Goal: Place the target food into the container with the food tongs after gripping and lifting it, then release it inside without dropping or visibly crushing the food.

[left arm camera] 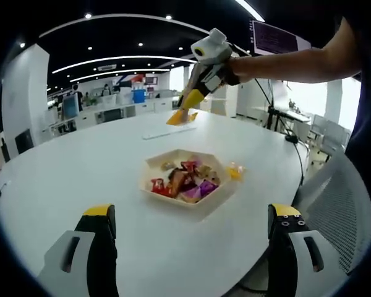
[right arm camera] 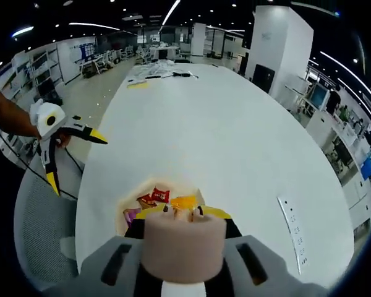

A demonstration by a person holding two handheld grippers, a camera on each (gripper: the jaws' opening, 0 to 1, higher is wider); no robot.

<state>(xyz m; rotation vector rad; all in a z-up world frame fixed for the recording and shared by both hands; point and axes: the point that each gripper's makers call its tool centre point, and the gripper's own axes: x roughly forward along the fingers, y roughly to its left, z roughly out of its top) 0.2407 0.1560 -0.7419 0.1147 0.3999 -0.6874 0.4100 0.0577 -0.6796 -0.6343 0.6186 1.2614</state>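
Your left gripper (left arm camera: 192,211) sits nearest the lens in the left gripper view, its two yellow-tipped fingers (left arm camera: 99,213) rising from the bottom corners of the frame, spread wide with nothing between them. Just above them, at centre frame, a pale hexagonal tray (left arm camera: 153,163) rests on the white counter (left arm camera: 80,161), holding a heap of wrapped candies (left arm camera: 185,181) in red, brown and purple. One yellow candy (left arm camera: 235,171) lies on the counter just beside the tray's right edge. Higher up, your right gripper (left arm camera: 182,116) reaches in from the upper right on your bare arm (left arm camera: 297,62), its yellow end tilted down toward the counter beyond the tray. A flat white strip (left arm camera: 169,132) lies below it. A mesh chair back (left arm camera: 337,210) fills the lower right.

In the right gripper view, a beige block (right arm camera: 184,247) is closest, at bottom centre. Your right gripper (right arm camera: 184,214) has its yellow-tipped fingers (right arm camera: 217,213) closed in against the block's two sides. What the block is I cannot tell. Right behind it the tray (right arm camera: 120,210) peeks out with red, orange and purple candies (right arm camera: 158,197) inside. At the left edge, your left gripper (right arm camera: 80,164) hangs off the counter's rim (right arm camera: 222,136) with fingers splayed. Papers (right arm camera: 154,74) lie at the counter's far end, top centre.
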